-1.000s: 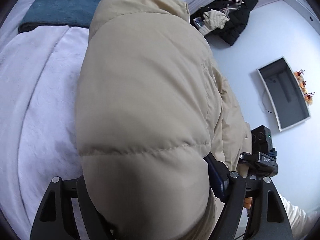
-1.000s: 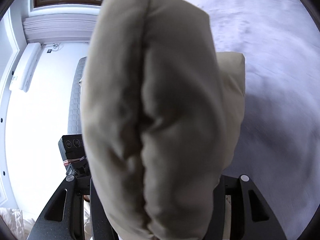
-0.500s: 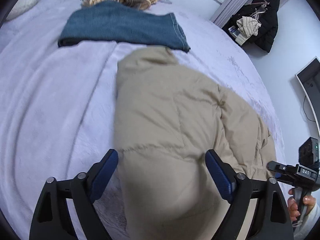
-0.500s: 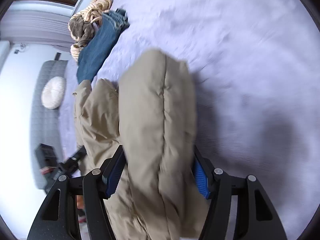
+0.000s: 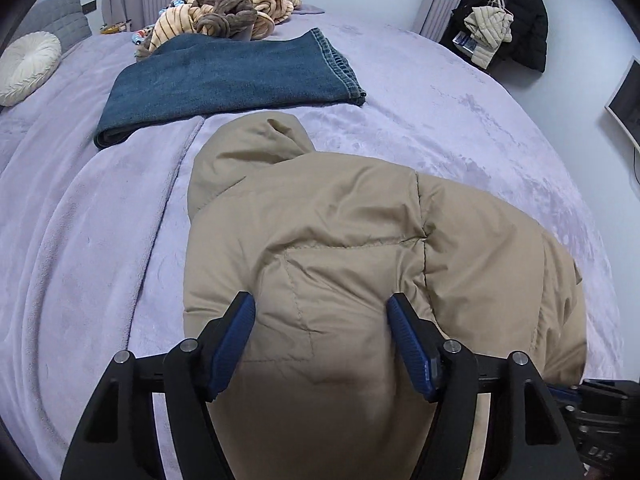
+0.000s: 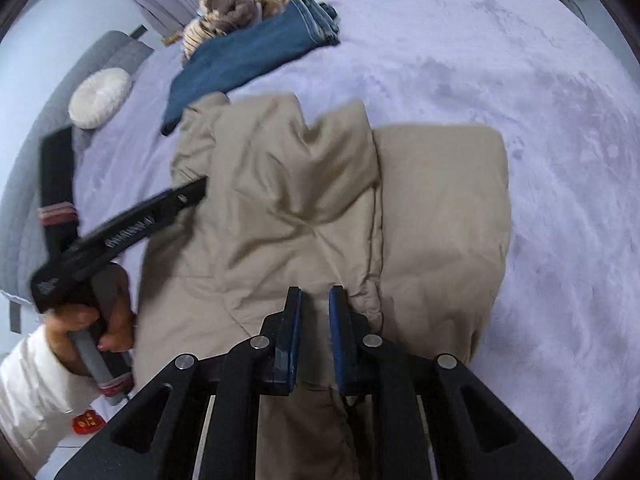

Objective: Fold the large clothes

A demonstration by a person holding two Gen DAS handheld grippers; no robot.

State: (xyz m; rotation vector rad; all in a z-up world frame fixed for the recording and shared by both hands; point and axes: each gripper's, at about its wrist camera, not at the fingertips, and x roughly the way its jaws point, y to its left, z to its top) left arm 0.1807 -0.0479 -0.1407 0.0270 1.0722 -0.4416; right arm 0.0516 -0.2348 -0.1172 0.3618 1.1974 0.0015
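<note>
A beige puffer jacket lies folded on the lavender bed; it also shows in the right wrist view. My left gripper is open, its blue pads wide apart over the jacket's near edge, holding nothing. It also appears in the right wrist view, held in a hand at the jacket's left side. My right gripper has its pads close together with a narrow gap, above the jacket's near hem; whether fabric is pinched between them I cannot tell.
Folded blue jeans lie beyond the jacket, with a heap of striped and brown clothes behind them. A round white cushion sits at the far left. Dark coats hang at the right wall.
Both grippers lowered the jacket onto the bed and let go. The left jaws opened and pulled back; the right jaws came nearly together. The jacket now lies flat and folded.
</note>
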